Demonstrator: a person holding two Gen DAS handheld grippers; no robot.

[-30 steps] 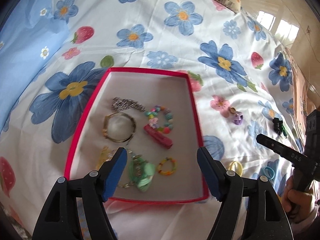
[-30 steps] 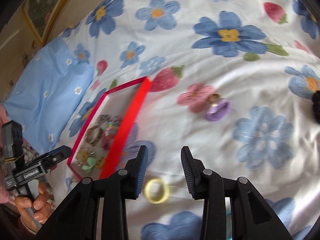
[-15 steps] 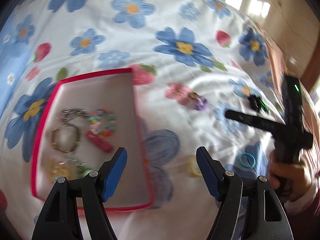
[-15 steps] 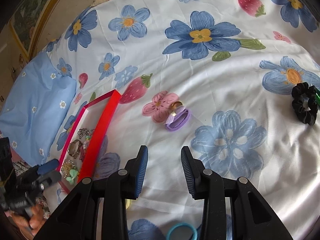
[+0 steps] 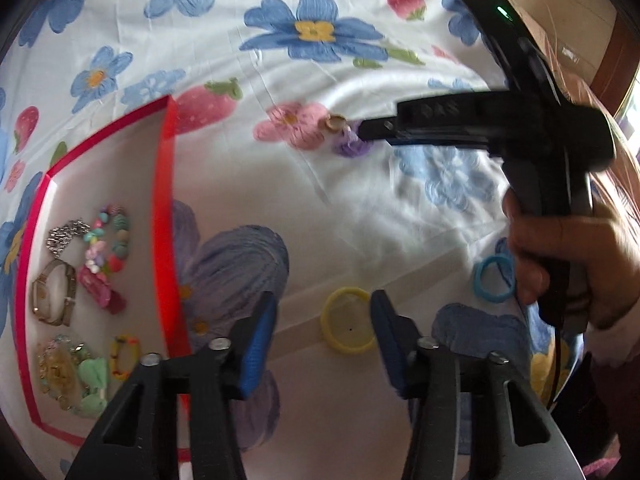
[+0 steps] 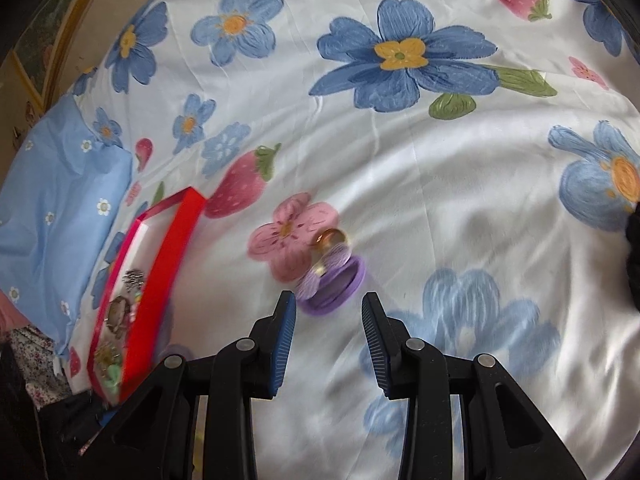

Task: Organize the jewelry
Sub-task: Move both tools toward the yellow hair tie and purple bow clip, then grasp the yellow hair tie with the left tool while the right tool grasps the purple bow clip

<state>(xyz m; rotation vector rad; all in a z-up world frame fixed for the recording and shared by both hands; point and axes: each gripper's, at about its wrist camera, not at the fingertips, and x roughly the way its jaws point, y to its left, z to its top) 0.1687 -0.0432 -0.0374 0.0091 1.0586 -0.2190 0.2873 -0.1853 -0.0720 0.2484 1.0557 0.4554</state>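
Observation:
A yellow ring lies on the flowered bedsheet between the fingers of my left gripper. It sits close to the right pad, and a wide gap remains on the left. The jaws are closing and do not press on it. A red-rimmed tray at the left holds a watch, a beaded bracelet, a silver chain and other pieces. My right gripper stands partly open with nothing between its fingers. It is just short of a purple piece with a gold ring beside it.
A blue ring lies by the hand that holds the right gripper. A black scrunchie shows at the right edge. A light blue pillow lies beyond the tray.
My left gripper swung right from above the tray to the yellow ring, and its jaws narrowed. My right gripper moved forward from the yellow ring to the purple piece, with its opening unchanged.

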